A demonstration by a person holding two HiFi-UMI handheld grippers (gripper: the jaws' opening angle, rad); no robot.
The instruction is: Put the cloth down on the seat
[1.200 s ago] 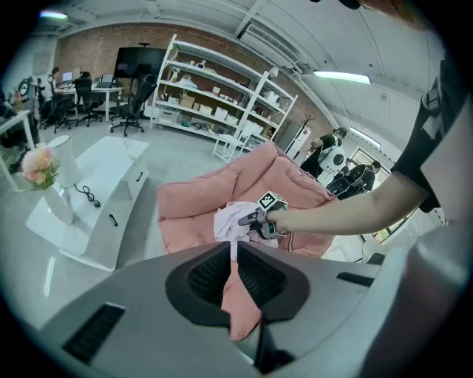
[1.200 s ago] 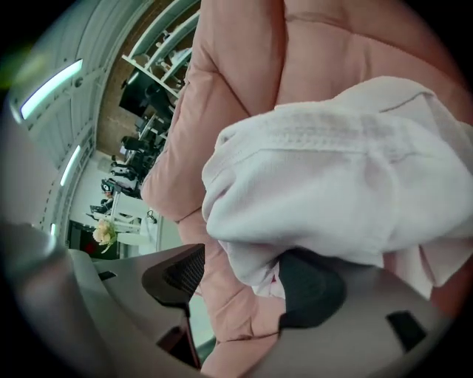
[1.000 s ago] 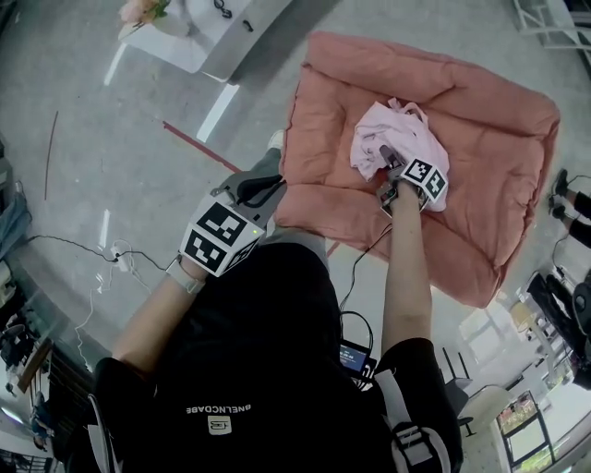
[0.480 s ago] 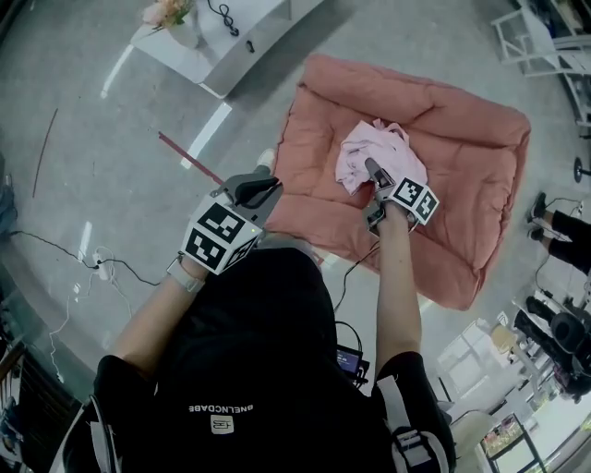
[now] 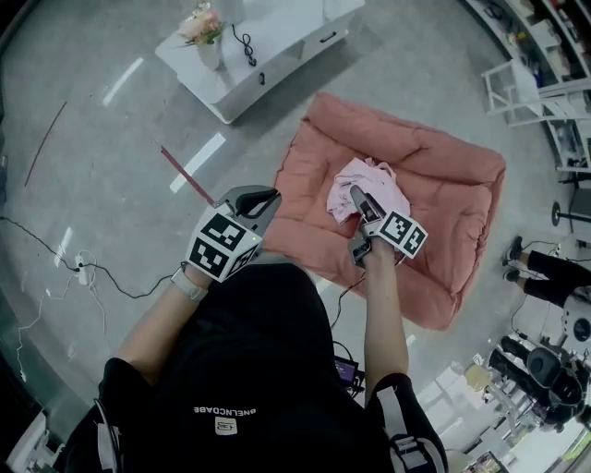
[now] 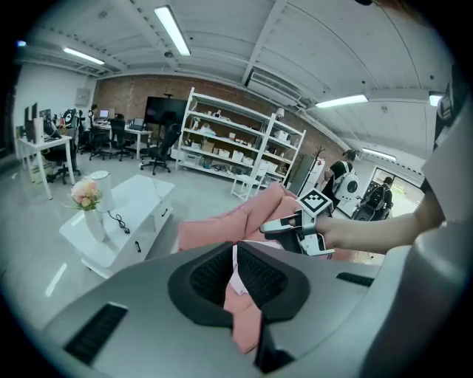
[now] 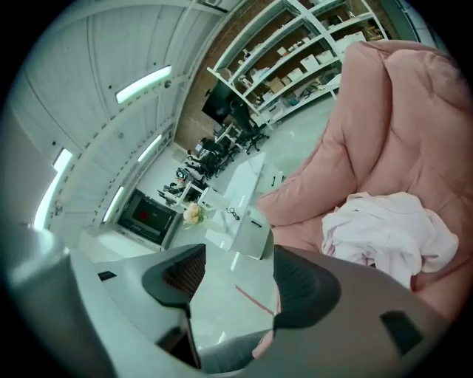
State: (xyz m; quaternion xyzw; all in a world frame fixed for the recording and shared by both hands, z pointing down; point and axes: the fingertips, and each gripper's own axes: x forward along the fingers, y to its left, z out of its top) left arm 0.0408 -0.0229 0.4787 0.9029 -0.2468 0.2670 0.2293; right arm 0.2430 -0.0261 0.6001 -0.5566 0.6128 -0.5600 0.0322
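The seat is a big salmon-pink cushion (image 5: 443, 199) lying on the floor. A crumpled pale pink cloth (image 5: 371, 180) rests on its near left part, also seen in the right gripper view (image 7: 384, 229). My right gripper (image 5: 358, 199) hovers just at the cloth's near edge; its jaws (image 7: 236, 277) stand wide apart with nothing between them. My left gripper (image 5: 263, 196) hangs over the floor just left of the cushion's near left edge. Its pads (image 6: 235, 277) are almost together, empty, and the cushion (image 6: 244, 218) shows beyond.
A low white table (image 5: 277, 42) with a flower vase (image 5: 205, 28) stands on the floor beyond the cushion's left side. A red strip (image 5: 189, 175) and cables (image 5: 83, 272) lie on the floor. White shelving (image 5: 536, 83) and a person's feet (image 5: 545, 263) are at the right.
The right gripper has drawn back off the cloth, which stays on the cushion. The whole view has pulled up and away. The left gripper has barely moved.
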